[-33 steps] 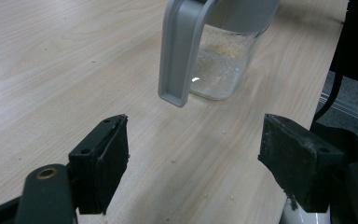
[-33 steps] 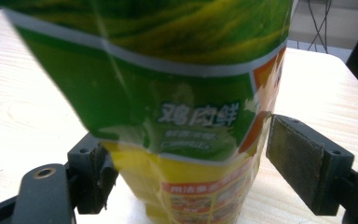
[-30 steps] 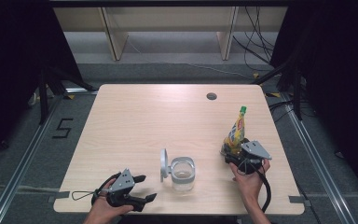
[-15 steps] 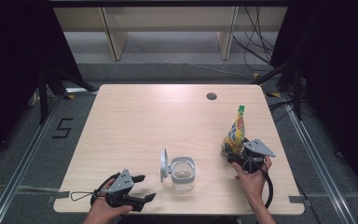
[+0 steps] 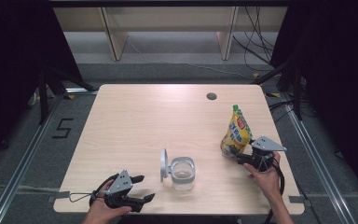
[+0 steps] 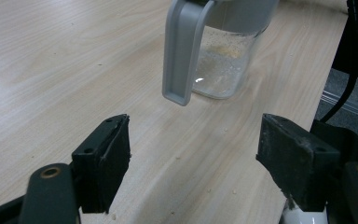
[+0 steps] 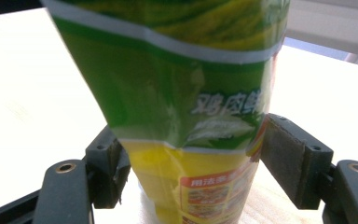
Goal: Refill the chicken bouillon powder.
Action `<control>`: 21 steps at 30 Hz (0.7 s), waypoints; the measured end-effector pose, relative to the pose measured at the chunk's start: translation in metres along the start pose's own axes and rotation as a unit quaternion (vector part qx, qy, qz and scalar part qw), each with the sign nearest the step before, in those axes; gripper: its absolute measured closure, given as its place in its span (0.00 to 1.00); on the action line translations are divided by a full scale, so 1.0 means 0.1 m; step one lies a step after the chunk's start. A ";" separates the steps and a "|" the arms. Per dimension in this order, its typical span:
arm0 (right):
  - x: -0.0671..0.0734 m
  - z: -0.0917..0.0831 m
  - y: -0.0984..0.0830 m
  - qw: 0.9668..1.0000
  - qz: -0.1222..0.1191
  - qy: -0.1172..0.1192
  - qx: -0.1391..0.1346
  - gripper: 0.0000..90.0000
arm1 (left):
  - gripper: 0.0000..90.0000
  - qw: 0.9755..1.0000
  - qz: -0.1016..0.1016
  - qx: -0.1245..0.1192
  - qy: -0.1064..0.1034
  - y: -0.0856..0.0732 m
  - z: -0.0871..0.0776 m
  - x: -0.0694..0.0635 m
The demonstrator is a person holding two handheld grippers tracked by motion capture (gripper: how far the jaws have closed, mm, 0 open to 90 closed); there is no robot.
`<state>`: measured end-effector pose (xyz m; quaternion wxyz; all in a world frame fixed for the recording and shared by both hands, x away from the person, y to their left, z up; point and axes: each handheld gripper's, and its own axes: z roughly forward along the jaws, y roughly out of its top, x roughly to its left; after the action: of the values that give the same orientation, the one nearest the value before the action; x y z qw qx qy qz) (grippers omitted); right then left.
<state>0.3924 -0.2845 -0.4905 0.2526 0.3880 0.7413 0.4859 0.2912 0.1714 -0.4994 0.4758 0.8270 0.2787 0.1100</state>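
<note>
The right gripper (image 5: 241, 157), jaws just closing, brackets the upright seasoning pouch (image 7: 177, 107) to lift it, while the left gripper (image 6: 200, 163) waits wide open, the jar (image 6: 228, 60) just ahead.

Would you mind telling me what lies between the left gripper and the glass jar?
Only bare tabletop: the left gripper view shows plain wood from the left gripper to the glass jar.
</note>
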 end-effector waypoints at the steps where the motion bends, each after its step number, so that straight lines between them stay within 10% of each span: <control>1: -0.01 0.00 0.00 1.000 -0.005 0.001 -0.002 0.34 | 0.28 1.000 0.011 0.000 0.000 0.00 0.00 0.01; 13: 0.21 0.14 -0.08 0.993 0.051 -0.105 -0.021 0.17 | 0.28 1.000 -0.006 0.001 0.001 0.00 0.02 -0.02; 21: 0.26 0.24 -0.14 0.991 0.064 -0.111 -0.051 0.17 | 0.27 1.000 0.002 0.003 -0.002 0.00 0.02 -0.01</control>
<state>0.3905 -0.2538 -0.5128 0.3209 0.4724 0.6571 0.4920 0.2911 0.1691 -0.5003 0.4736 0.8291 0.2766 0.1085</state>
